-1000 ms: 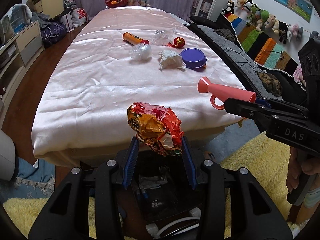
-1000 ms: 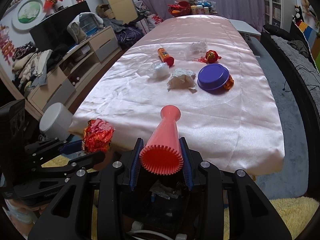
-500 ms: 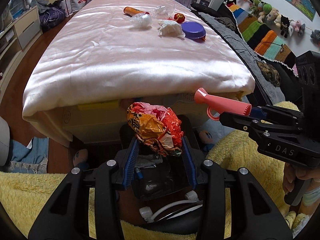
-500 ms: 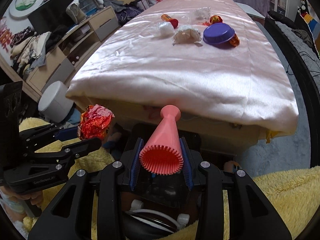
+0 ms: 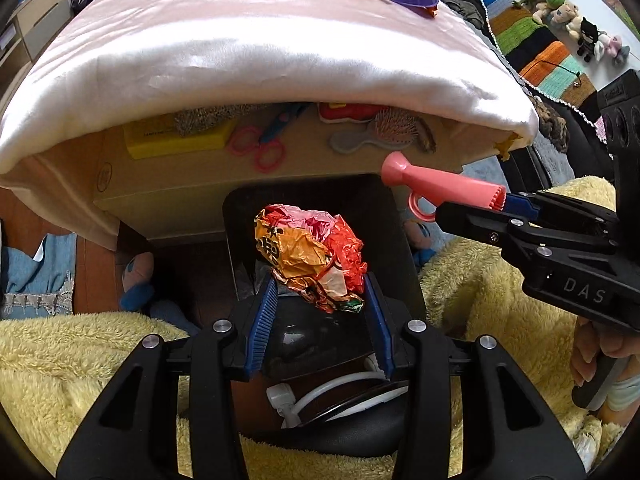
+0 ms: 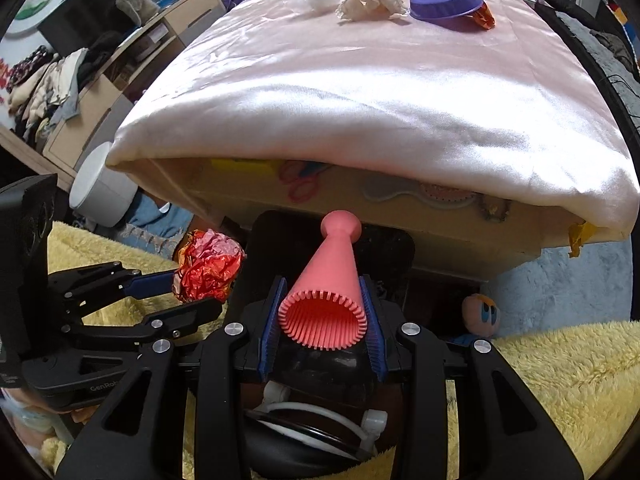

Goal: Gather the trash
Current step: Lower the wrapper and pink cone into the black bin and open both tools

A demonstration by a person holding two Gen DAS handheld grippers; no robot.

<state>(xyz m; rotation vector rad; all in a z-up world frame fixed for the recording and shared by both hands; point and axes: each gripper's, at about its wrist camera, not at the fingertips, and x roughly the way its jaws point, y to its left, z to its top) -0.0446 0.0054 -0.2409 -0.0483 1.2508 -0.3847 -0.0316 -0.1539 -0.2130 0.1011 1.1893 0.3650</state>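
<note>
A crumpled orange and red wrapper (image 5: 310,258) sits between the blue pads of my left gripper (image 5: 320,292), which is shut on it. My right gripper (image 6: 324,308) is shut on the wide toothed end of a pink plastic cone (image 6: 328,276), narrow end pointing away. Both grippers tilt steeply down in front of the table's near edge, over a black bin (image 5: 240,220) whose dark opening shows below them. In the right wrist view the left gripper (image 6: 188,284) and wrapper (image 6: 210,266) are at the left. The right gripper (image 5: 500,204) and cone (image 5: 444,190) show in the left wrist view.
The table with its pink satin cloth (image 6: 360,80) bears a purple bowl (image 6: 444,0), crumpled white paper (image 6: 368,2) and other small litter far back. A printed cardboard box (image 5: 180,192) stands under the cloth. Around lie a yellow fluffy rug (image 6: 560,360), a white cylinder (image 6: 102,192) and a plush toy (image 6: 480,314).
Both grippers have sunk and tipped downward, from looking along the tabletop to looking at the table's front edge and the black bin. Wrapper and cone stay gripped as before.
</note>
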